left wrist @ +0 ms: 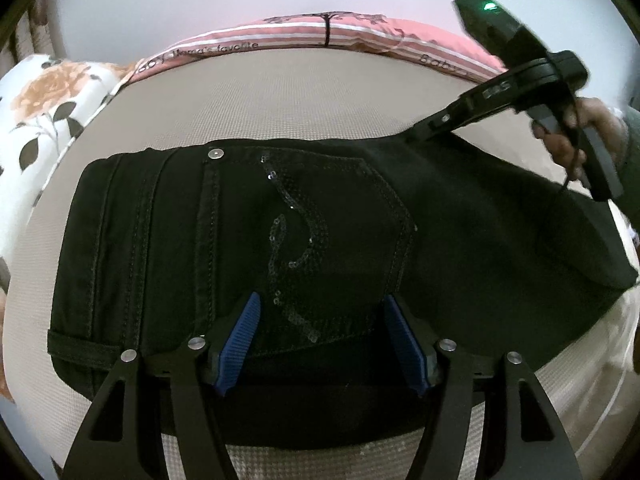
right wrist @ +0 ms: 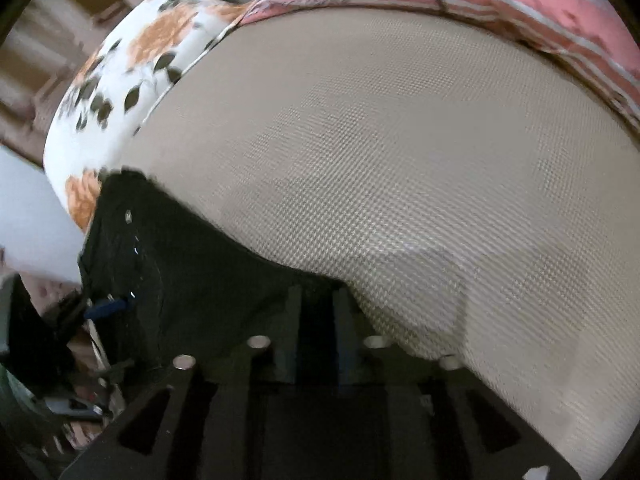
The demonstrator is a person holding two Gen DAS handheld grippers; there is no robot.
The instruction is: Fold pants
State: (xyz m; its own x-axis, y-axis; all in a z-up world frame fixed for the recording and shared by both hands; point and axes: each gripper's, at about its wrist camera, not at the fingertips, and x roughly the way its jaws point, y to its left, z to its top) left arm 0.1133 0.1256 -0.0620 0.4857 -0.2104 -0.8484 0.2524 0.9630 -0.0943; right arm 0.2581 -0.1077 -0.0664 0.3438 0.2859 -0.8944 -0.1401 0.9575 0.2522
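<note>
Black pants (left wrist: pixel 280 240) are lying across a beige woven bed surface (left wrist: pixel 280 96), waistband toward the left and the legs running off to the right. A sequinned back pocket (left wrist: pixel 304 232) is facing up in the middle of the garment, with a metal rivet (left wrist: pixel 216 154) near its far left corner.

The left gripper (left wrist: pixel 324 324) is sitting at the near edge of the pants, its blue pads (left wrist: pixel 240 340) spread wide apart on either side of the pocket's near end and gripping nothing.

The right gripper (left wrist: pixel 420 134) is reaching in from the right, held by a hand (left wrist: pixel 576 136), its tips meeting the far edge of the pants. In the right wrist view its fingers (right wrist: pixel 286 332) are standing close together with dark fabric (right wrist: pixel 200 280) bunched between them, so it is pinching the pants.

A floral pillow (left wrist: pixel 36 120) is resting at the far left, and a pink striped blanket (left wrist: pixel 360 36) is lying along the far edge of the bed
</note>
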